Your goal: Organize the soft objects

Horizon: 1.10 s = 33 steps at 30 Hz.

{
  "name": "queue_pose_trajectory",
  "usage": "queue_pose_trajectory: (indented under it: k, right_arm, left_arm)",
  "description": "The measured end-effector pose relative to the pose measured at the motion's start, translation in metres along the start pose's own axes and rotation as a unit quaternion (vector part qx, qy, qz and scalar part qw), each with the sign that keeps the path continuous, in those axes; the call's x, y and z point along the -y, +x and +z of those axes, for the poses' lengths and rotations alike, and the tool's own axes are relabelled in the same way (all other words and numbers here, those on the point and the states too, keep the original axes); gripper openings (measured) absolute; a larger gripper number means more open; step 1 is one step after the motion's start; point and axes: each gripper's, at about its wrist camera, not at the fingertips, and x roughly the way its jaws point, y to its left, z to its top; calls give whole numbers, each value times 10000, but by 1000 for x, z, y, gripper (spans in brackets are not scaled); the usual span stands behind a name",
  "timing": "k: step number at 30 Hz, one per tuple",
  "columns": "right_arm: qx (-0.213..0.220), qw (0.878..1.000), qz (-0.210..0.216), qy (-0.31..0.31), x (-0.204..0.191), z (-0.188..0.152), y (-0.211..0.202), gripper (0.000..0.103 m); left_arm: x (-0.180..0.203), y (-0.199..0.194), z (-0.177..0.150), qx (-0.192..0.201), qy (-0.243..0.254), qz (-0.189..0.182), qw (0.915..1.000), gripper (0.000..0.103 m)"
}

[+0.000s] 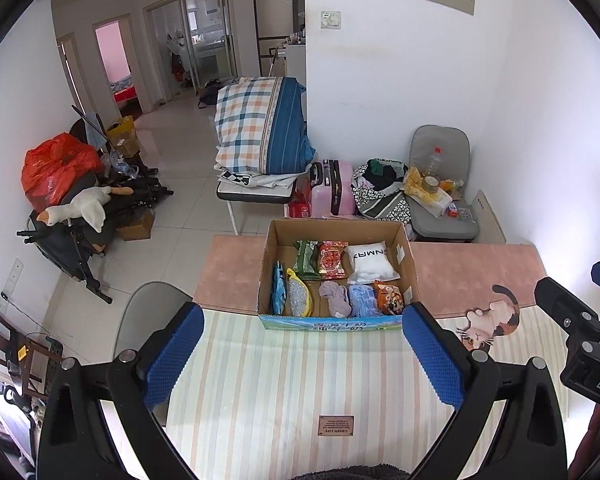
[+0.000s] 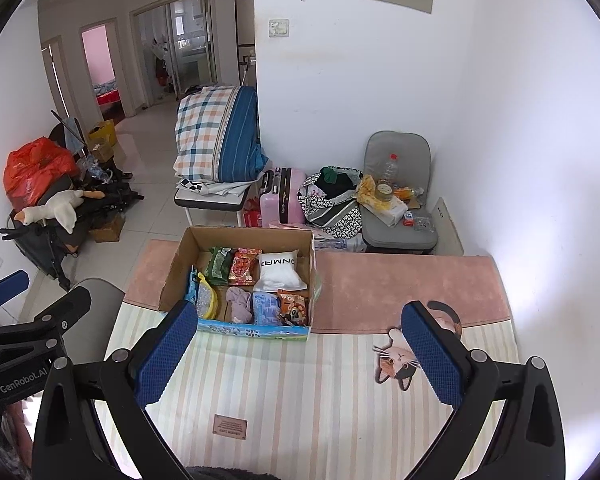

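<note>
Lying nearest, a striped mat (image 1: pixel 300 380) with a cat print (image 2: pixel 400 360) is seen bare. Both the left gripper (image 1: pixel 302 350) and right gripper (image 2: pixel 300 354) are held wide apart, empty. Farther, the cardboard box (image 1: pixel 408 264) holds soft packets (image 1: pixel 332 260) and a white pillow (image 1: pixel 370 262).

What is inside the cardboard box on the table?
The cardboard box holds a white pillow pack, green, red and orange snack bags, a purple cloth and a yellow mesh pouch. Whatever lies beneath them is covered.
</note>
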Motion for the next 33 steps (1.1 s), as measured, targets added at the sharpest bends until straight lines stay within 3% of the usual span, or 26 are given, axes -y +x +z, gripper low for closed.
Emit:
queue_pose_trajectory:
  k: [33]
  right_arm:
    - [15,10000,-30,-34,5,-2,3,103]
  left_arm:
    - [-2,-2,4,-14,1,-37,10000,102]
